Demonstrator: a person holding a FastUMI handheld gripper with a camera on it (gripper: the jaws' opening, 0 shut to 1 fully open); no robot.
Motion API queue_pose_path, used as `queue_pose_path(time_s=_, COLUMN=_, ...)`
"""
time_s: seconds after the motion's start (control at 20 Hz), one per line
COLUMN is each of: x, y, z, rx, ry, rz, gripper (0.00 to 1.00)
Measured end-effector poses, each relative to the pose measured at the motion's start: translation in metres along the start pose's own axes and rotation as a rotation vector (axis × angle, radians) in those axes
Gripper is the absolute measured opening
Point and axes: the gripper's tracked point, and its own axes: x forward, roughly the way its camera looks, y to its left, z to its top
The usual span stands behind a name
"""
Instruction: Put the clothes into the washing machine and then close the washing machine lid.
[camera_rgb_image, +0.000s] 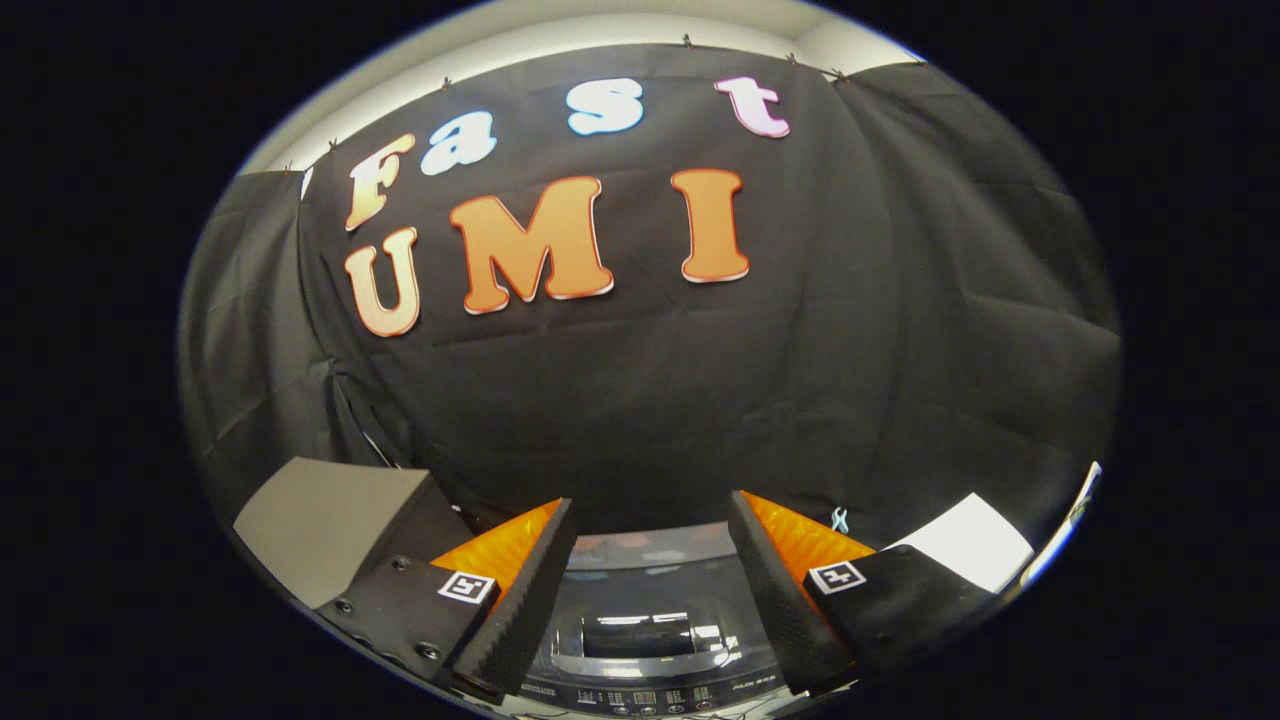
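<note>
Gripper (650, 600) fingers stand wide apart, holding nothing. Between and below them lies the washing machine (650, 690), its lid (640, 610) down and flat; this fits clothes loaded or not, so stage is undetermined. Any approach should descend squarely over the lid; beyond hangs the booth wall (650, 400)

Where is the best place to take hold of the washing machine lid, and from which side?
The gripper is open and holds nothing. The washing machine lid lies flat and shut below its fingers. Probably grip its front edge, beside the control panel, coming from above; no handle is clearly visible.
</note>
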Motion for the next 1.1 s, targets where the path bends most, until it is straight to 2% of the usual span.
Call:
queue_pose_path(time_s=0.9, x=-0.124, y=-0.013, z=0.174, rx=0.018, ry=-0.274, rz=0.017, gripper=0.98)
queue_pose_path(time_s=1.1, x=-0.144, y=-0.024, z=0.197, rx=0.001, ry=-0.338, rz=-0.021, gripper=0.98)
